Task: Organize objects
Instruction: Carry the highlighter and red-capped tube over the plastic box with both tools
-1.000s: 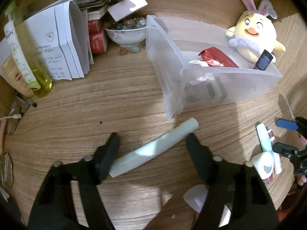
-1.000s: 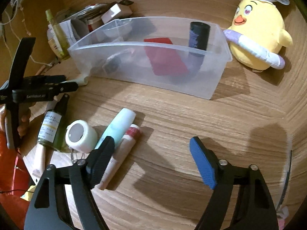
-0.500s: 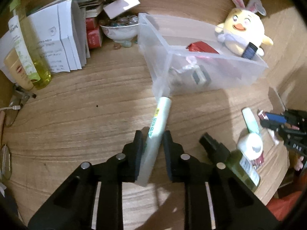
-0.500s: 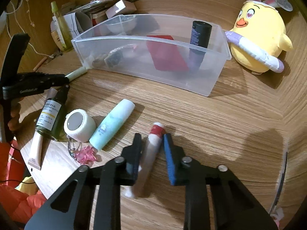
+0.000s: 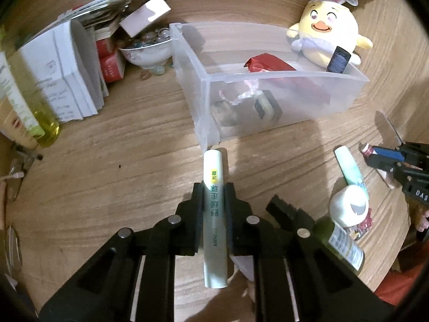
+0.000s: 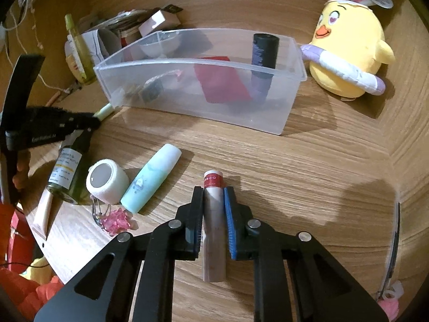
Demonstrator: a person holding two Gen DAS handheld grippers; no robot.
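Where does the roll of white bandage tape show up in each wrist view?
Left wrist: white tape roll at right edge, beside the green bottle.
Right wrist: tape roll lower left, between that bottle and the mint tube.
Shared landmark: clear bin.

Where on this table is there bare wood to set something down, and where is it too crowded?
Free: the wide strip in front of the clear bin, right of the blue tube, and the stretch between the bin and the paper stack. Crowded: the near left corner, where the tape roll, green bottle and pink charm cluster, and behind the bin by the bowl.
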